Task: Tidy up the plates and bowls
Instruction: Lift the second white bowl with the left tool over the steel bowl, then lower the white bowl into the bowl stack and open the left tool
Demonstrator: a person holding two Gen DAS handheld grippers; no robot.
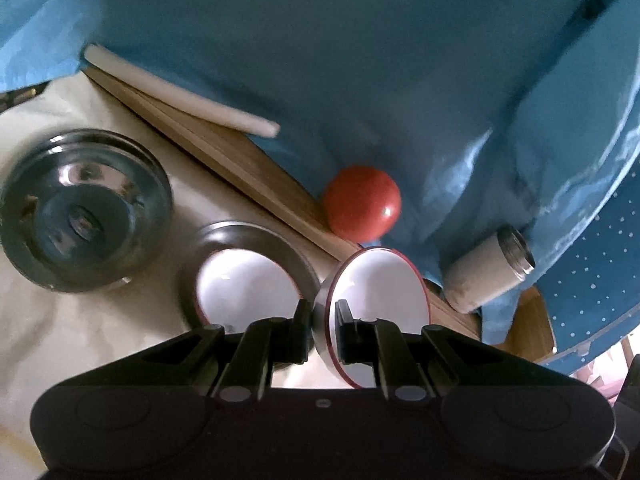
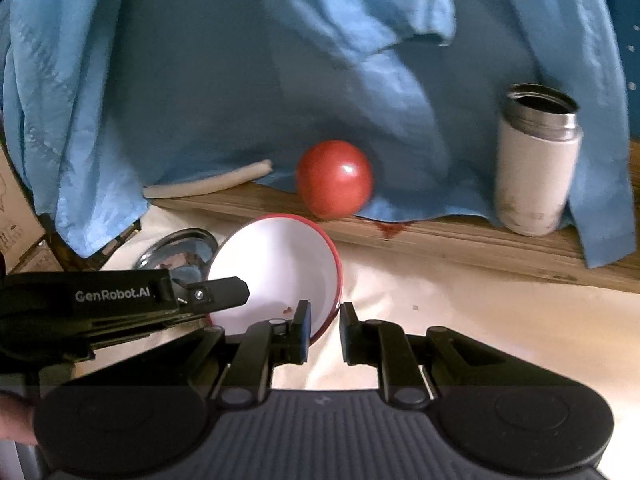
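A white bowl with a red rim [image 2: 276,272] hangs tilted between two hand-held grippers at the centre of both wrist views. The left gripper [image 1: 322,320] is clamped on one side of its rim, one finger [image 1: 347,316] inside the bowl and the other outside, while the right gripper [image 2: 325,320] pinches the opposite edge low in the frame. Below and left of it in the left wrist view, a second white bowl [image 1: 244,288] sits nested in a steel bowl [image 1: 256,240] on the cream tablecloth [image 1: 100,340], and a larger empty steel bowl [image 1: 84,208] stands at the far left. Behind, along a wooden ledge [image 2: 460,240], a red ball [image 2: 335,178] rests at mid-frame against draped blue cloth [image 2: 240,80], a white steel flask [image 2: 536,160] stands open at the right, and a white rod [image 2: 208,186] lies at the left
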